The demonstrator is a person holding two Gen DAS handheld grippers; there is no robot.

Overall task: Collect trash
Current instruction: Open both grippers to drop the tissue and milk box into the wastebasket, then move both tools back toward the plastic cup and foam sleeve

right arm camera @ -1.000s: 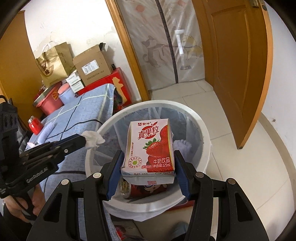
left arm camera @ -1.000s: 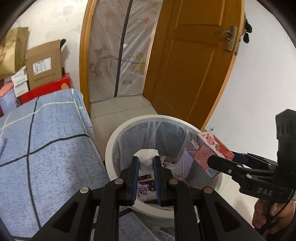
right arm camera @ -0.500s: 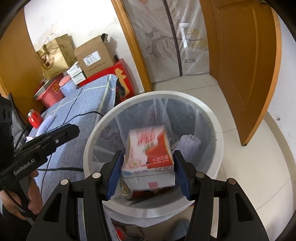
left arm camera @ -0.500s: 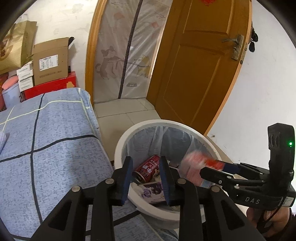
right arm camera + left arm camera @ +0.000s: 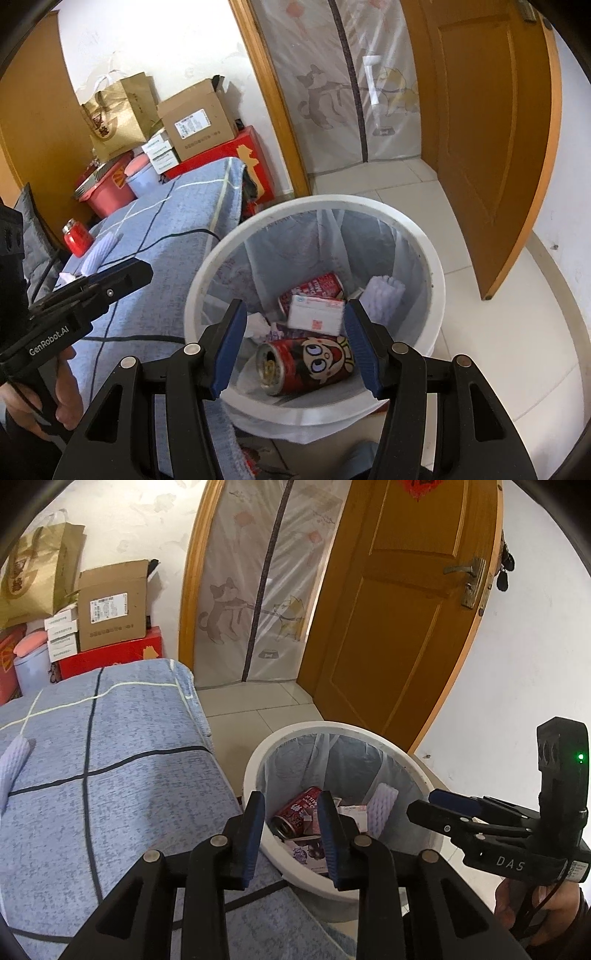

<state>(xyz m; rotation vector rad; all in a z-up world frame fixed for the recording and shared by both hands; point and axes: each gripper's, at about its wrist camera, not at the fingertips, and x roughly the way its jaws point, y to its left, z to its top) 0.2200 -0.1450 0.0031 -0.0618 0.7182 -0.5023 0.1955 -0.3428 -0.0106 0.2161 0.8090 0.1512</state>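
Observation:
A white trash bin (image 5: pixel 436 266) with a clear liner stands on the floor beside the bed; it also shows in the left wrist view (image 5: pixel 255 760). Inside lie the strawberry milk carton (image 5: pixel 316 314), a red cartoon can (image 5: pixel 306 363), a second red can (image 5: pixel 317 286), a white foam piece (image 5: pixel 382 293) and crumpled tissue (image 5: pixel 258 325). My right gripper (image 5: pixel 293 347) is open and empty just above the bin's near rim. My left gripper (image 5: pixel 291 830) is open and empty over the bed edge next to the bin. A red can (image 5: pixel 295 810) shows between its fingers.
The bed with a blue checked cover (image 5: pixel 92 746) lies left of the bin, with a black cable (image 5: pixel 162 240), a white foam roll (image 5: pixel 99 251) and a red jar (image 5: pixel 75 238) on it. Boxes (image 5: pixel 110 605) and a paper bag (image 5: pixel 37 576) stand behind. An open wooden door (image 5: pixel 399 620) is at right.
The left gripper let go of the white tissue into the bin and drew back. The right gripper opened and the milk carton fell into the bin.

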